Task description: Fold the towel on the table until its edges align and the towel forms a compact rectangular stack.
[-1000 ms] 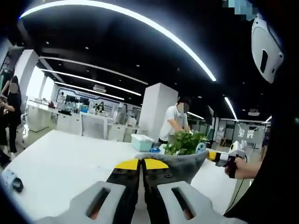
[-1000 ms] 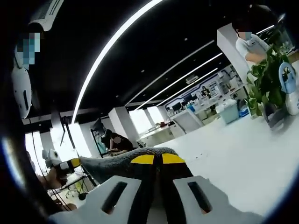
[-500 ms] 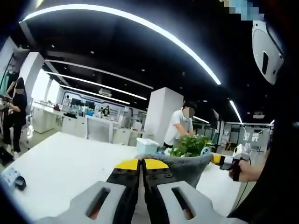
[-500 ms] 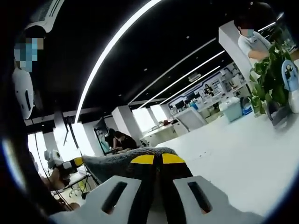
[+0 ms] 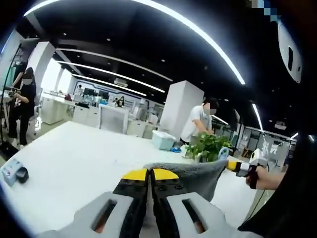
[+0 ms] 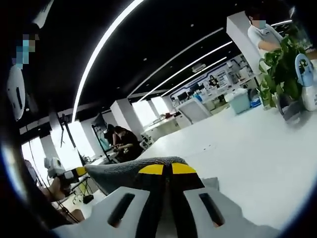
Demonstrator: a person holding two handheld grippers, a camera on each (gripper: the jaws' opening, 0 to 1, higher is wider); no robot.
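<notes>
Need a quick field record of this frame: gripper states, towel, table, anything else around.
left gripper: shut on towel
right gripper: shut on towel; also seen at the right of the left gripper view
towel: grey, held up by one edge, stretched between both grippers
table: white, below the towel
plant: green, at the far end of the table
bin: pale, on the table near the plant
person: standing behind the plant
fold state: not yet a stack

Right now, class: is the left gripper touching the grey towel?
Touching. In the left gripper view, the left gripper has its yellow-tipped jaws closed on the towel, whose edge emerges directly from between them.
</notes>
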